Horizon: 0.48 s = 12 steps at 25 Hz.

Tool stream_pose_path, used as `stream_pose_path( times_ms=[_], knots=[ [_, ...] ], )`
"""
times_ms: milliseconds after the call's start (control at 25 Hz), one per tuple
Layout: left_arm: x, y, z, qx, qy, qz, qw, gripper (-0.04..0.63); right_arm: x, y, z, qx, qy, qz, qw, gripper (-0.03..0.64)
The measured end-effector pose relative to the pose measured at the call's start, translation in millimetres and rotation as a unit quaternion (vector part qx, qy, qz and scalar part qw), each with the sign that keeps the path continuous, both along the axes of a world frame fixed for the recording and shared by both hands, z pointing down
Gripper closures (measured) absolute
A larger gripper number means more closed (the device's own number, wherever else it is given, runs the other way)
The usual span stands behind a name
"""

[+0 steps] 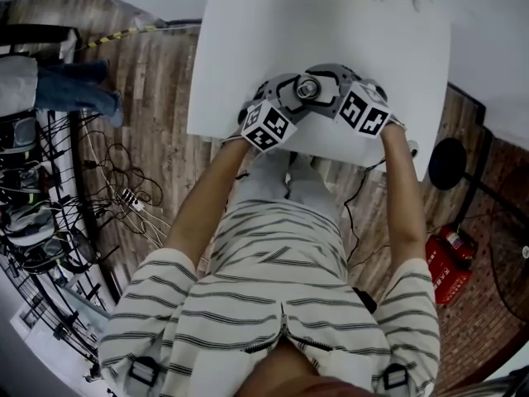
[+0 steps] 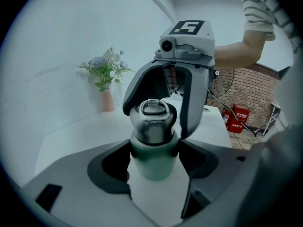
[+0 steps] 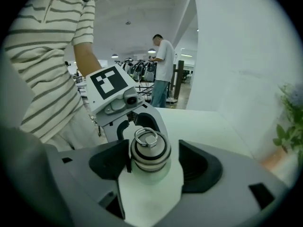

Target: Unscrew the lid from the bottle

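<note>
A bottle [image 2: 154, 167] with a pale green body and a steel lid [image 2: 152, 122] stands upright on the white table [image 1: 248, 40], near its front edge. My left gripper [image 2: 154, 157] is shut on the bottle's body, with a pad pressed to each side. My right gripper [image 3: 154, 161] faces it from the other side, its jaws around the lid [image 3: 150, 148]. The left pad is close against the lid, and a gap shows at the right pad. A wire ring lies on top of the lid. In the head view both grippers meet at the bottle [image 1: 307, 89].
A pink vase of flowers [image 2: 108, 98] stands at the table's far edge. A white wall runs along the table. On the floor are cables [image 1: 124, 188], a black fan [image 1: 446, 162] and a red extinguisher [image 1: 446, 263]. A person [image 3: 163, 70] stands far behind.
</note>
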<state>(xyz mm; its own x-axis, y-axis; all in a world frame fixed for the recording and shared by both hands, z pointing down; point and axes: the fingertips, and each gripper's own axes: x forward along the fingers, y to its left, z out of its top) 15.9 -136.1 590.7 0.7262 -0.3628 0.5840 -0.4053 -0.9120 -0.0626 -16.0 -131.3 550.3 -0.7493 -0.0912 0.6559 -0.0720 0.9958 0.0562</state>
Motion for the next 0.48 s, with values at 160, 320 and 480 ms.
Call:
stream_pose_path(
  times_ms=[160,320,480],
  knots=[
    [0,1,0,0.001,0.000,-0.001,1.0000,0.278,3,-1,-4,0.008,-0.025,0.092,0.995,0.213],
    [1,1,0,0.002,0.001,-0.003,1.0000,0.278,10,-10,-16,0.005,-0.091,0.240,0.966,0.212],
    [0,2,-1,0.003,-0.001,-0.007,1.0000,0.278,17,-14,-21,-0.013,-0.141,0.359,0.923,0.250]
  ],
)
